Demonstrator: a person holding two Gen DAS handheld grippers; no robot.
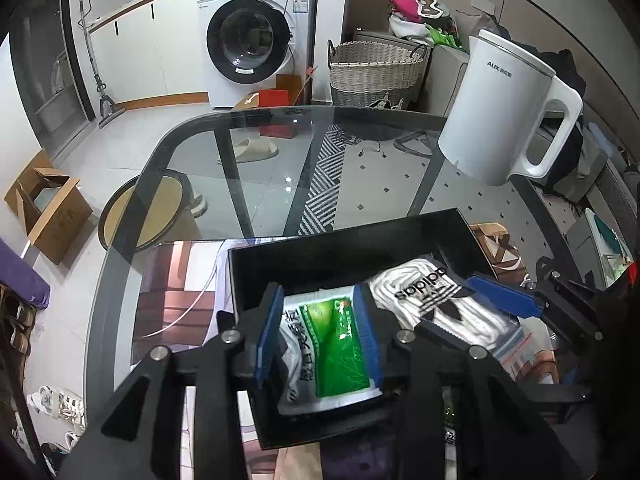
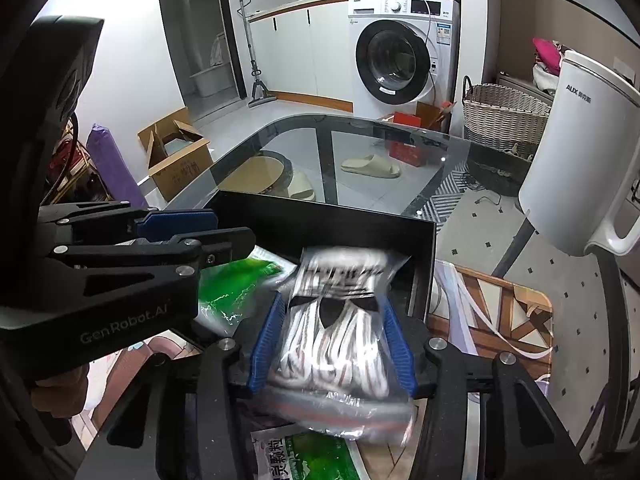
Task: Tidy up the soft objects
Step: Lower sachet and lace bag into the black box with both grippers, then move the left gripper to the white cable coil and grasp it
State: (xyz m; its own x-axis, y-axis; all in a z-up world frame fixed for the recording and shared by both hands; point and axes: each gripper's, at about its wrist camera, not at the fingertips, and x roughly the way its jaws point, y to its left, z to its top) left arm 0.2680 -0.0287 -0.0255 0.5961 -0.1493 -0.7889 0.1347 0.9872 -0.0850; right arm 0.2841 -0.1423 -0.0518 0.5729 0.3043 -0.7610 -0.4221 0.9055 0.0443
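Observation:
An open black box (image 1: 344, 236) (image 2: 320, 208) stands on a glass table. My left gripper (image 1: 320, 296) reaches into it, its blue pads against both sides of a green-and-white sachet (image 1: 336, 344), which curls up between them. The right wrist view shows that gripper (image 2: 236, 232) from the side above the sachet (image 2: 236, 284). My right gripper (image 2: 333, 304) pinches a clear bag of striped white socks (image 2: 336, 336) at its waist, the bag's far end blurred over the box. In the left wrist view the sock bag (image 1: 416, 292) lies beside the sachet, between the right gripper's (image 1: 448, 304) fingers.
A second green sachet (image 2: 312, 456) lies under my right gripper. A white kettle (image 1: 508, 112) (image 2: 576, 152) stands at the table's right. The box rests on a patterned mat (image 1: 176, 280) (image 2: 492, 312). Beyond the table are a wicker basket (image 1: 376, 72) and a washing machine (image 1: 256, 40).

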